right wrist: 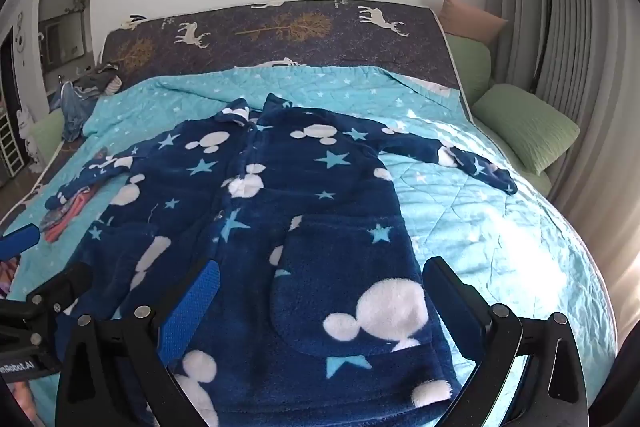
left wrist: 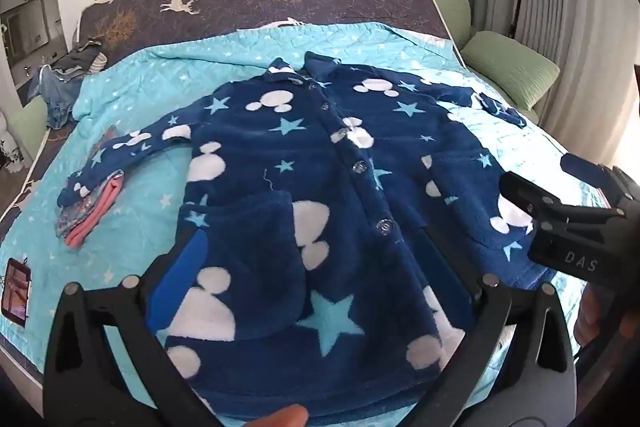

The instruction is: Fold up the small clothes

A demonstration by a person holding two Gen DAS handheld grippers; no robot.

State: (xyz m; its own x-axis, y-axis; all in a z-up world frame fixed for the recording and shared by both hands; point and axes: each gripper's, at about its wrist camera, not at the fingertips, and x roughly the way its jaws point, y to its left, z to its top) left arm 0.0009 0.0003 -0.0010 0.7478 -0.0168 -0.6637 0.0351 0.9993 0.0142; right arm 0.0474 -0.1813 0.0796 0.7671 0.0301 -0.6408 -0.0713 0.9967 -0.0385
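There, the navy fleece robe (left wrist: 320, 163) lay buttoned and spread flat on the turquoise quilt (right wrist: 500, 227), sleeves out. Both the left hand-held gripper (left wrist: 320, 311) and right hand-held gripper (right wrist: 320, 311) gaped wide over its hem, holding nothing.

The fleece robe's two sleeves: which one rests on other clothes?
The sleeve on the left; its cuff lies over a folded pink-and-grey garment.
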